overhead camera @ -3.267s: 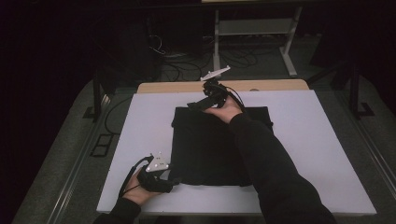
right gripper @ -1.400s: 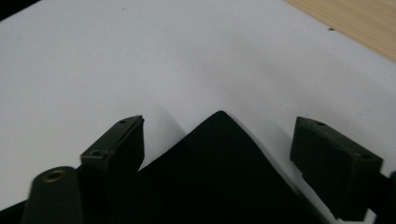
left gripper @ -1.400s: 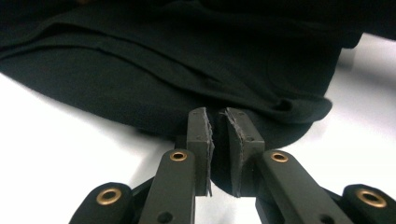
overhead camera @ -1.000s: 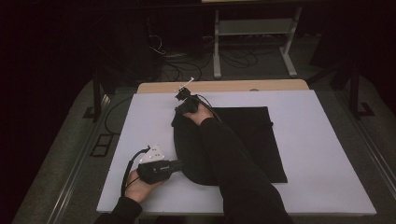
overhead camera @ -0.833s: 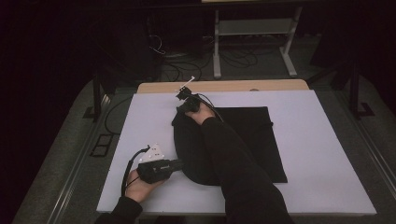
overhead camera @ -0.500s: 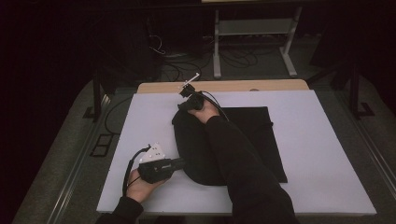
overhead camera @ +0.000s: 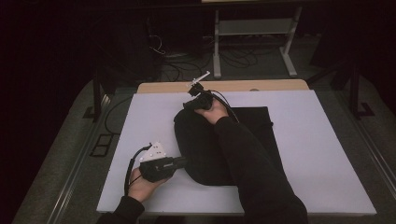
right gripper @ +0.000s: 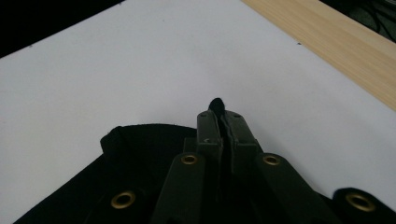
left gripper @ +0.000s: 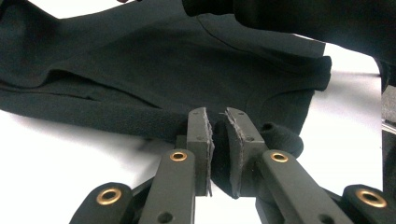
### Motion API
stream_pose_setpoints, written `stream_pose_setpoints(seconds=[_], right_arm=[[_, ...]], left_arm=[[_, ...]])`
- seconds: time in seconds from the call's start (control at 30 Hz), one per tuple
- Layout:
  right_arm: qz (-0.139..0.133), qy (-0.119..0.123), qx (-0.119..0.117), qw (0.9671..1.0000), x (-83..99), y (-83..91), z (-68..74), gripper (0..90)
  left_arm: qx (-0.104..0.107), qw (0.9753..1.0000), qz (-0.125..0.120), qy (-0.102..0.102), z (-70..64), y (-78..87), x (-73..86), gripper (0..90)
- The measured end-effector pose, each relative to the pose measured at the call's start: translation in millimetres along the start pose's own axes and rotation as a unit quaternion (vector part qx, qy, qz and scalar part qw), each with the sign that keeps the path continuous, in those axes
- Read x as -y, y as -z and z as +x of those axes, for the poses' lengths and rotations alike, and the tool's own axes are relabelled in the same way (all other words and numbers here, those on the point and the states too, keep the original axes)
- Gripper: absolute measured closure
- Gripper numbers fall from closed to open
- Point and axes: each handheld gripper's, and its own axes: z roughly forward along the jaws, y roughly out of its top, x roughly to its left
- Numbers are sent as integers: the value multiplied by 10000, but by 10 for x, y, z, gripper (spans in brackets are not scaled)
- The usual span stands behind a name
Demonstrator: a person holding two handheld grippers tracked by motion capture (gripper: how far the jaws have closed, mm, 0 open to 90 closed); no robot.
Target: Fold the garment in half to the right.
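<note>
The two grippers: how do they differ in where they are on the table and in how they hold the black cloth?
The left gripper is at the near left of the white table; the right gripper is far across it, near the wooden strip. The left pinches the black cloth at a thick bunched edge, the right at a thin tip. Both are shut on the cloth.

white rectangular board surface (overhead camera: 303, 154) | light wooden strip (overhead camera: 243, 86) along its far edge | white metal-framed stand (overhead camera: 254, 35) on the floor beyond | loose dark cables (overhead camera: 238, 58) near its base | dark metal post (overhead camera: 97, 91) left | grey floor (overhead camera: 56, 154)
</note>
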Motion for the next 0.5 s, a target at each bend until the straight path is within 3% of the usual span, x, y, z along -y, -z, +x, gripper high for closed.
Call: stream_pose_setpoints(seconds=[0.5], right_arm=[[-350, 7, -26, 9994, 32, 409, -76, 847]], left_arm=[[98, 9998, -127, -120, -61, -74, -173, 792]])
